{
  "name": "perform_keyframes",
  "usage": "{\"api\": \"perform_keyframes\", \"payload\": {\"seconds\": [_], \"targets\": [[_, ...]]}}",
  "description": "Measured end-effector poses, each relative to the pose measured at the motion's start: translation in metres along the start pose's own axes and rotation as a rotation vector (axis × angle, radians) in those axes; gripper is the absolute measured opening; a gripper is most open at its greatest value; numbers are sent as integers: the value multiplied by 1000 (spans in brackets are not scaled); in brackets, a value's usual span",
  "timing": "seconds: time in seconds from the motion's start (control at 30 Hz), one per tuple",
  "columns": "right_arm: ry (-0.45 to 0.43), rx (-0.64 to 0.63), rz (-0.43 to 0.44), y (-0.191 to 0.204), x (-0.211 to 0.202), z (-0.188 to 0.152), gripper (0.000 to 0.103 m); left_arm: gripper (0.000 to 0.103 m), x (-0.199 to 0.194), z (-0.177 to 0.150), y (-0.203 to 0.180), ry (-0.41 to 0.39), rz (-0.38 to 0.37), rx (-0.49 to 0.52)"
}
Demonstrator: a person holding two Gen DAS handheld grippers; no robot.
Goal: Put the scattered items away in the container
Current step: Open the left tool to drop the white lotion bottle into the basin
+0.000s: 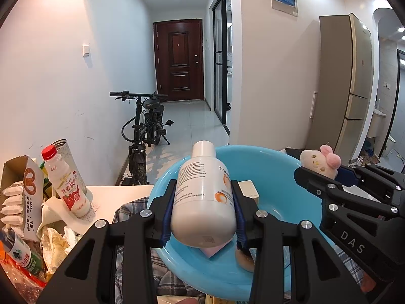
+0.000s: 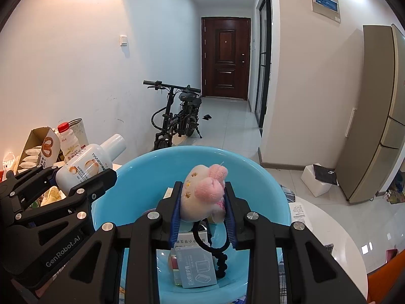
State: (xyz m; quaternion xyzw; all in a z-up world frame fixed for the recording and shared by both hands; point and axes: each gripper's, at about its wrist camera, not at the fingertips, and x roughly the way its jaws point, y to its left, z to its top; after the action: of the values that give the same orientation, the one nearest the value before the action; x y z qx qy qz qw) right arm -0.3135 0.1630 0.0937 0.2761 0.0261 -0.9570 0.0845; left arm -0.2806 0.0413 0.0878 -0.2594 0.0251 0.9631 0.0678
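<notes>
Tongs (image 1: 203,202) above basin rim (image 1: 164,177)

Left wrist view: white bottle (image 1: 202,197) covers most of the blue basin's (image 1: 273,167) floor; under it only a pink corner (image 1: 212,249) and a brown rounded edge (image 1: 244,259) show, neither identifiable. Small beige box (image 1: 249,188) half hidden behind the bottle. Plaid cloth (image 1: 131,210) mostly buried under basin and gripper frame. Green-label bottle (image 1: 21,253) cut by the lower left picture edge.

Right wrist view: plush toy (image 2: 205,195) hides the basin's (image 2: 141,177) middle. Black looped cord (image 2: 215,250) runs up behind the toy; its attachment is hidden. Pale blue packet (image 2: 196,268) print too small to read. Table's (image 2: 329,228) right edge runs out of frame.
</notes>
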Motion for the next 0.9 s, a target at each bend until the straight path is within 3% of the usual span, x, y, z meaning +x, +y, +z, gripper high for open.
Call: {"api": "perform_keyframes", "payload": {"seconds": [0.23, 0.3, 0.33, 0.37, 0.43, 0.6, 0.9], "targets": [[0, 0, 0, 0, 0, 0, 32, 38, 4, -1, 0, 16, 1, 0], [0, -1, -1, 0, 0, 0, 32, 69, 5, -1, -2, 18, 17, 4], [0, -1, -1, 0, 0, 0, 32, 95, 5, 0, -1, 15, 56, 6], [-1, -2, -13, 0, 0, 0, 31, 103, 5, 1, -1, 1, 109, 13], [-1, 1, -17, -4, 1, -1, 31, 103, 2, 1, 1, -21, 134, 33], [1, 4, -7, -5, 2, -3, 31, 103, -1, 3, 9, -6, 56, -8], [3, -5, -10, -4, 2, -5, 31, 103, 0, 2, 5, -3, 79, 6]]}}
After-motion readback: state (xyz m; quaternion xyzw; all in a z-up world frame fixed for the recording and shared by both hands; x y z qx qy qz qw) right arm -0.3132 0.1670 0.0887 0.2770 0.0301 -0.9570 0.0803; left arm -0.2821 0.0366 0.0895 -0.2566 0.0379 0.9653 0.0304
